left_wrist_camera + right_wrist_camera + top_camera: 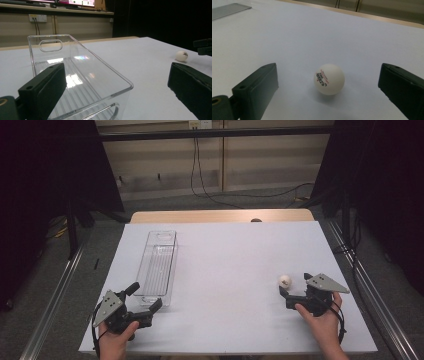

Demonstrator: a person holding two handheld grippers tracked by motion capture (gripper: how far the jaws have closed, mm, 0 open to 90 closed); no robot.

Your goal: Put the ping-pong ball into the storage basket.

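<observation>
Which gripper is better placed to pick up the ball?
Right. The right gripper is open with the ball lying between its jaws, untouched. The left gripper sits at the near end of the clear bin, far across the table.

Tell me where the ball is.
The white ball lies on the table's right side, just ahead of the open right gripper, far from the clear bin.

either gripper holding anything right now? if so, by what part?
Nothing is held. The right gripper is open, jaws either side of the white ball without touching it. The left gripper is open at the clear bin's near end.
</observation>
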